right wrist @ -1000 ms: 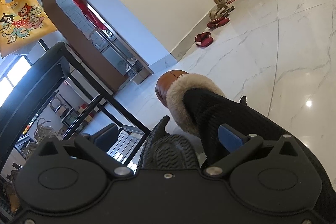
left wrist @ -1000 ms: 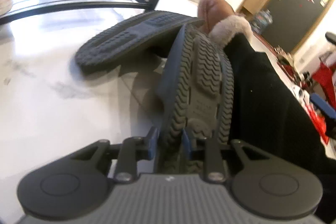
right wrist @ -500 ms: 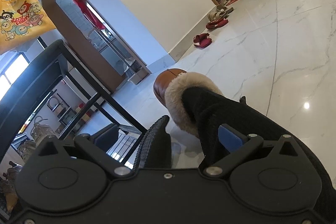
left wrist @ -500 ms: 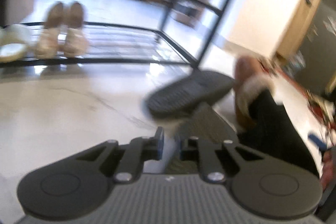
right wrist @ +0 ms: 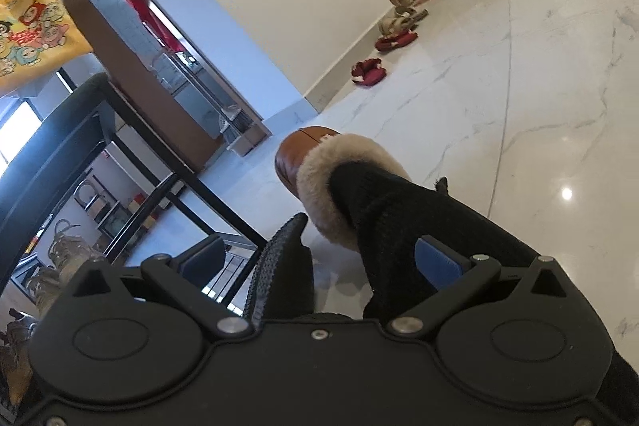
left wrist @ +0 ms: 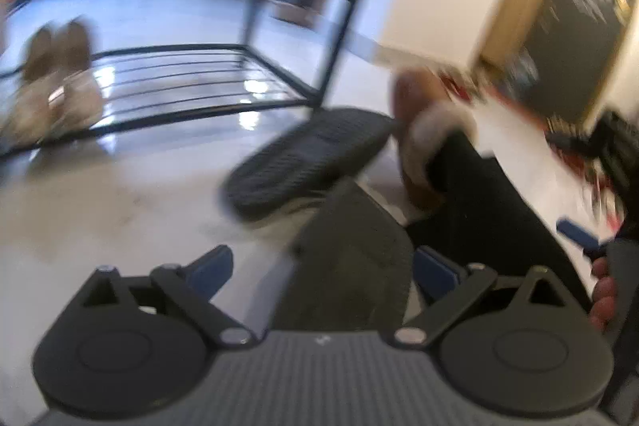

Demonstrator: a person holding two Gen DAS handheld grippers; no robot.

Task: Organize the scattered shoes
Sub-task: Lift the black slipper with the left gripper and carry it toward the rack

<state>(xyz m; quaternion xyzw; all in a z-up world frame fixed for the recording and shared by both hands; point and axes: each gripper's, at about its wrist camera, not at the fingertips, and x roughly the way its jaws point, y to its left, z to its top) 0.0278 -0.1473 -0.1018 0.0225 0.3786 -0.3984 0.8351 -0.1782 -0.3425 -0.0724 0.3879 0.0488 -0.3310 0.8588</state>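
- Near the shoe rack [left wrist: 207, 82] corner, my left gripper [left wrist: 319, 266] spreads wide around a grey slipper [left wrist: 351, 266].
- My right gripper [right wrist: 319, 266] gapes beside another slipper [right wrist: 283, 266].

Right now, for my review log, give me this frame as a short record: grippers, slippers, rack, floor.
left gripper: open, dark slipper between its fingers; view blurred
right gripper: open, slipper edge between its fingers; which slipper, cannot tell
second slipper: tilted, tread showing
shoe rack: black metal, beige pair on lower shelf
wearer's foot: brown fur-lined shoe, black trouser leg
floor: white marble, red slippers by wall
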